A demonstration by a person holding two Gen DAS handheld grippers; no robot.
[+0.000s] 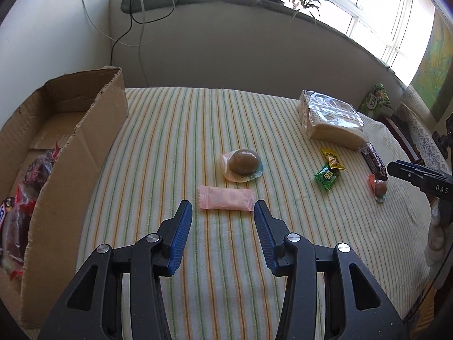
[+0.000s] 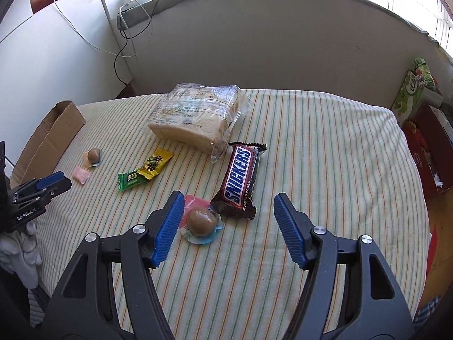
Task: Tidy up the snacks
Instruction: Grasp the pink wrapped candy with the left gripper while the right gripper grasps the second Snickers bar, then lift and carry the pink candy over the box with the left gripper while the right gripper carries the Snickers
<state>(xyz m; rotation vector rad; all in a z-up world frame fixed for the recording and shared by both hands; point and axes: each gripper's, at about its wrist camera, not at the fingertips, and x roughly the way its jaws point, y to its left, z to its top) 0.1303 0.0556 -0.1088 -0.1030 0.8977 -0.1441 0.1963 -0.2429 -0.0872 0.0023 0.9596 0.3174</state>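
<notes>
**Approach to Loose Snacks: Slip Hazards**

While both grippers are standing open and empty above the striped cloth (image 1: 226,283), the left gripper (image 1: 223,212) is lining up on the pink wrapper (image 1: 226,205) near the cardboard box (image 1: 85,141). The right gripper (image 2: 226,201) is hovering wider near the sealed egg (image 2: 199,222) and chocolate bar (image 2: 239,180). Its left finger is crowding the egg and is likely nudging it aside; flat wrappers are likely sliding under the pads.

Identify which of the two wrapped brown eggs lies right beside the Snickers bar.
The egg nearest the right gripper, touching the Snickers bar; the other egg lies near the pink sweet.
</notes>
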